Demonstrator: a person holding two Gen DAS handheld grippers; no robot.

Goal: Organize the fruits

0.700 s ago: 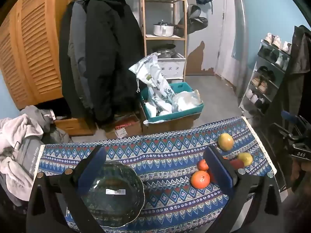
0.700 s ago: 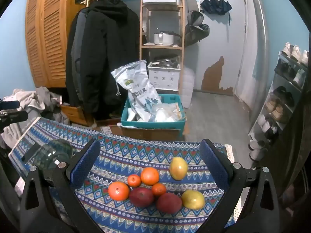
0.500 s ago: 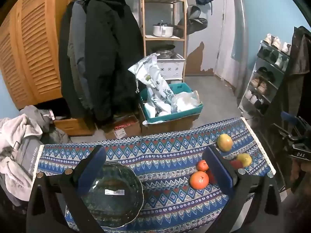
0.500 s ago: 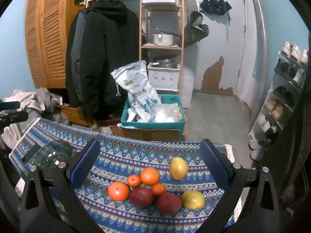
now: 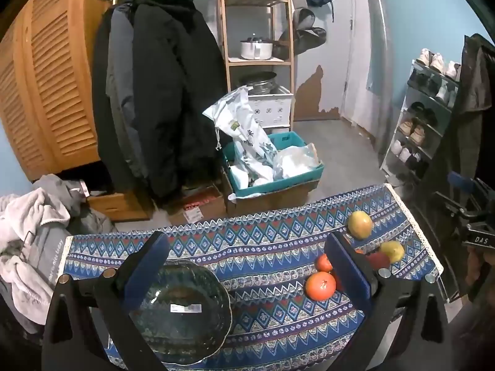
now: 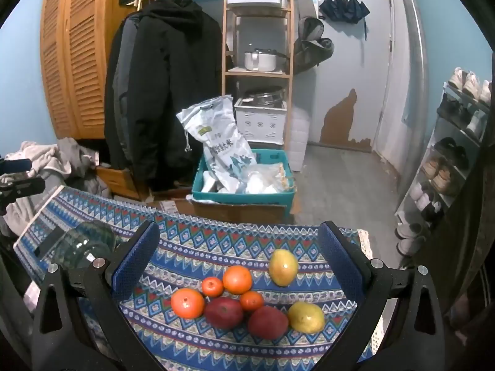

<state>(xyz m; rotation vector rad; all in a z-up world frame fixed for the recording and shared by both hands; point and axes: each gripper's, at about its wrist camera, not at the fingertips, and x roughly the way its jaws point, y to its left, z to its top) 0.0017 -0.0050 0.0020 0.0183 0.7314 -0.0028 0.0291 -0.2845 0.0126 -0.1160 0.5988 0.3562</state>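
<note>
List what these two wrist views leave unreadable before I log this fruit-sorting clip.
- Left wrist view: the right finger of the left gripper covers most of the fruit cluster; the red fruit only peeks out.
- Left wrist view: label on the glass bowl, print too small.
- Right wrist view: the bowl, partly behind the right gripper, distorted; contents unclear.

Eight fruits — one bowl.

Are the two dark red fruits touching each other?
Cannot tell. In the right wrist view, one red fruit and the other meet edge to edge, with no gap showing.
</note>
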